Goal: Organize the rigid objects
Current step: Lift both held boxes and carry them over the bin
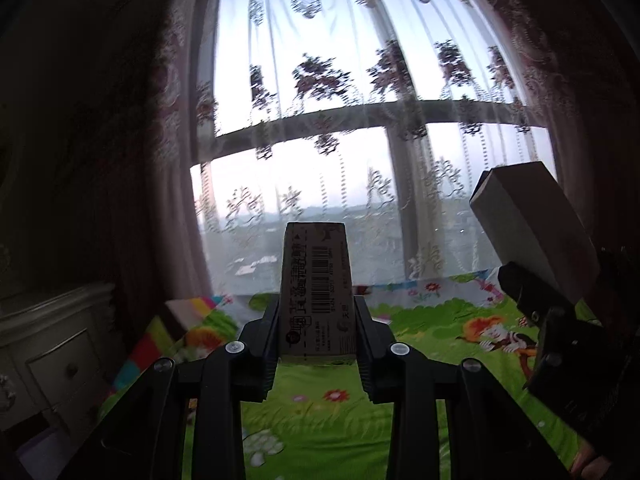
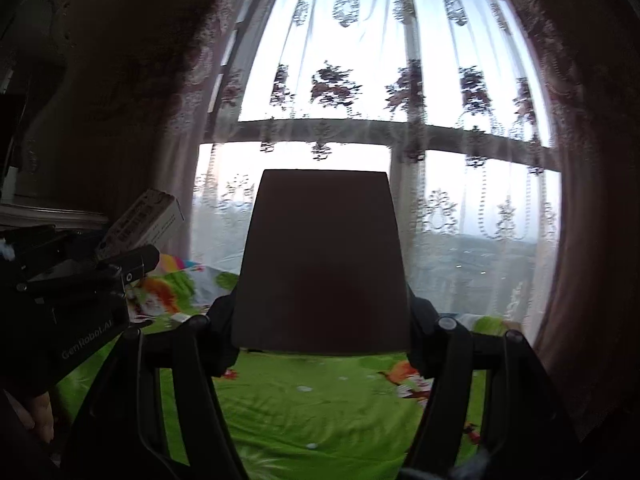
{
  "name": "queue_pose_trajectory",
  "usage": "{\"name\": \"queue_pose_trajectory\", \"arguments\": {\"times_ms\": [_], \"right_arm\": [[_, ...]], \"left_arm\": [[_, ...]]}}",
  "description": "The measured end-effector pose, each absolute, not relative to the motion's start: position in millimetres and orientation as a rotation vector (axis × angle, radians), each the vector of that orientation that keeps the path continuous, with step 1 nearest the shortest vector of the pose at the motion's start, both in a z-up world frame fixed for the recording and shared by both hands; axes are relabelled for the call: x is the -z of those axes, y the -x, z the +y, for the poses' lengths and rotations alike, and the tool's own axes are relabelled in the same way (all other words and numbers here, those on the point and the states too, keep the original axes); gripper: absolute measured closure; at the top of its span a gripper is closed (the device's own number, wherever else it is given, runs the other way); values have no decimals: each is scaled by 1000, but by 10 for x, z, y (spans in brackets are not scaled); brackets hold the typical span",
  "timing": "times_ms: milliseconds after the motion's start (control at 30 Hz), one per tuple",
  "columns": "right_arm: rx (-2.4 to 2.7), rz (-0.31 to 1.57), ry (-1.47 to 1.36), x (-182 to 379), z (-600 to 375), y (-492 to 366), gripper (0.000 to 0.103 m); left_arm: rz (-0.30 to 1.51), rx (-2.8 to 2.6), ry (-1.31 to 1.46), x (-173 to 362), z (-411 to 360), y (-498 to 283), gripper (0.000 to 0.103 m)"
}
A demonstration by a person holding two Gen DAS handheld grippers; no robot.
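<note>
My left gripper (image 1: 318, 320) is shut on a narrow cardboard box (image 1: 316, 280) with a barcode and printed text, which stands up between the fingers. At the left of the right wrist view the same left gripper (image 2: 124, 264) holds that narrow box (image 2: 148, 220) tilted. My right gripper (image 2: 322, 320) is shut on a wide brown box (image 2: 324, 264), dark against the window. From the left wrist view the right gripper (image 1: 536, 292) appears at the right edge, with the wide brown box (image 1: 532, 224) leaning left above it. Both boxes hang in the air above the bed.
A bed with a green cartoon sheet (image 1: 320, 420) lies below both grippers. Another box (image 1: 184, 312) rests at its left side. A white drawer cabinet (image 1: 52, 360) stands at the left. A window with lace curtains (image 1: 360, 100) fills the background. A hand (image 2: 40, 412) shows at lower left.
</note>
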State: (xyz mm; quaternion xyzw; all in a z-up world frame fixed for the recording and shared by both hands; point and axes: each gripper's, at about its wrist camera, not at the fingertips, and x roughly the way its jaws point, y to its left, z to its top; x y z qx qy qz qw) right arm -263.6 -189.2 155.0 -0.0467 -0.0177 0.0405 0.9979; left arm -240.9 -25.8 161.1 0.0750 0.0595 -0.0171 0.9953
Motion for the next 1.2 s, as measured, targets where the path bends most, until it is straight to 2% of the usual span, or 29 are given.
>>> {"name": "queue_pose_trajectory", "arguments": {"times_ms": [533,800,1200], "right_arm": [[-426,-114,227,-1624,-952,2977,34],[-710,-25,276,-1601,-344,2975,34],[-1003,130,364,-1479,472,3017,34]], "left_arm": [[138,-225,-118,-1574,764,2936,69],[297,-329,-6,-1338,1303,3081,69],[416,-526,116,-1043,2069,3420,69]]}}
